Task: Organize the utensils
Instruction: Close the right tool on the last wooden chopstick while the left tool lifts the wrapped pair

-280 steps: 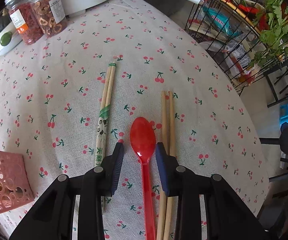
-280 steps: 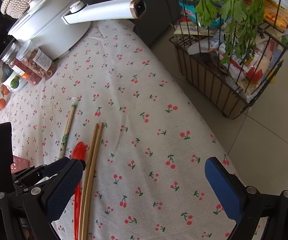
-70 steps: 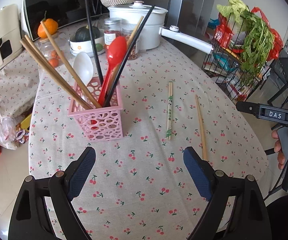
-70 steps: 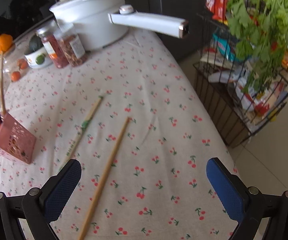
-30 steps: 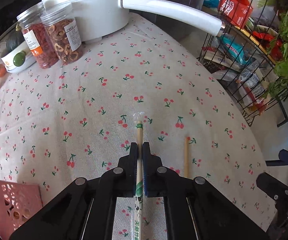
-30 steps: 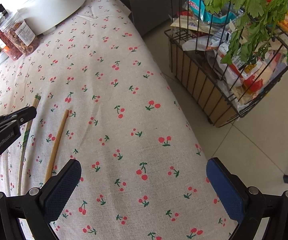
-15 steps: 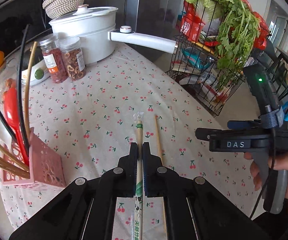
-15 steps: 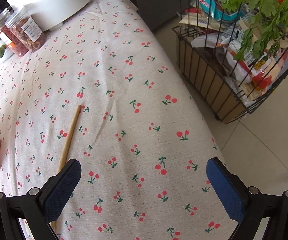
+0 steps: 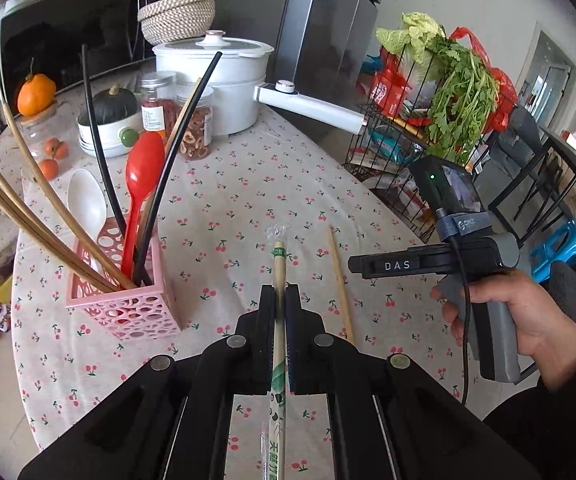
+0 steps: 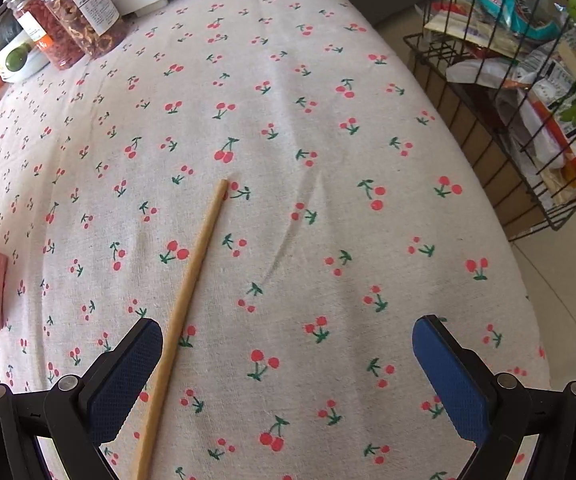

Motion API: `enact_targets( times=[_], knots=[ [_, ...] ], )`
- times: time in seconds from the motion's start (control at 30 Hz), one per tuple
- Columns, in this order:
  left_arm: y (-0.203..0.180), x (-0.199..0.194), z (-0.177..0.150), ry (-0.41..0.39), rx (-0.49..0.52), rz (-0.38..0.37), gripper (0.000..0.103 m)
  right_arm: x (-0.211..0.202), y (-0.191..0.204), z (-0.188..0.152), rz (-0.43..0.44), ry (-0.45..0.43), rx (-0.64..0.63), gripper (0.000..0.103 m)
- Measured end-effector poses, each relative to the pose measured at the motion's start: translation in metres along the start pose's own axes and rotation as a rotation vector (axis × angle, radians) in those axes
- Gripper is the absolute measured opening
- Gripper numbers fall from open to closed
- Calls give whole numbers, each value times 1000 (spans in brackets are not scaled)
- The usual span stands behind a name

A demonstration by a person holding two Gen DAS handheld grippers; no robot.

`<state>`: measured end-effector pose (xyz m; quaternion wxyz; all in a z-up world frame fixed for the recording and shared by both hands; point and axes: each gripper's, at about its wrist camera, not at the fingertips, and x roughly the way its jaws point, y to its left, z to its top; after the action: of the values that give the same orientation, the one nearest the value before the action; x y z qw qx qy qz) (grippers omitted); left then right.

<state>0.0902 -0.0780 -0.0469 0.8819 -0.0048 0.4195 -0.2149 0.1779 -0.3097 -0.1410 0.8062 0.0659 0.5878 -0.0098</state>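
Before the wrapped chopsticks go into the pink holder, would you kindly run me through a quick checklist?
1. Left hand-held gripper shut on the wrapped chopsticks: ok.
2. Chopsticks lifted off the tablecloth: cannot tell.
3. Pink holder upright: ok.
4. Room in the holder: cannot tell; red spoon, white spoon and several chopsticks already fill it.
5. Right hand-held gripper open, with the bare chopstick on the cloth just inside its left finger: ok.

White pot (image 9: 223,76), jars (image 10: 75,16), veg rack (image 9: 428,128).
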Motion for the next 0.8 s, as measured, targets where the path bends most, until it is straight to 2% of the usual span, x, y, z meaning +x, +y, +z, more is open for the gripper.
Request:
enact_targets(
  times=[0.2,0.33,0.47,0.57,0.67,0.73,0.77,0.8],
  knots=[
    [15,-10,0,-18,-31,-32,4,23,19,2,-27,41,3,103],
    [23,-16,-1,-27,-51,-44,4,31,31,4,-116,22,-37,103],
    [29,-25,-4,-39,-52,-42,4,33,36,7,-116,0,-15,102],
    [34,-29,-7,-42,-51,-34,4,28,41,9,-123,-31,13,88],
    [41,-34,-9,-48,-65,-29,4,22,52,10,-116,-53,2,67],
    [45,-38,-10,-56,-76,-26,4,21,61,10,-99,-65,-25,37],
    [47,-40,-10,-62,-77,-20,4,20,65,10,-88,-68,-38,29],
    [48,-42,-11,-68,-78,-12,4,20,68,9,-81,-68,-49,14]
  ],
)
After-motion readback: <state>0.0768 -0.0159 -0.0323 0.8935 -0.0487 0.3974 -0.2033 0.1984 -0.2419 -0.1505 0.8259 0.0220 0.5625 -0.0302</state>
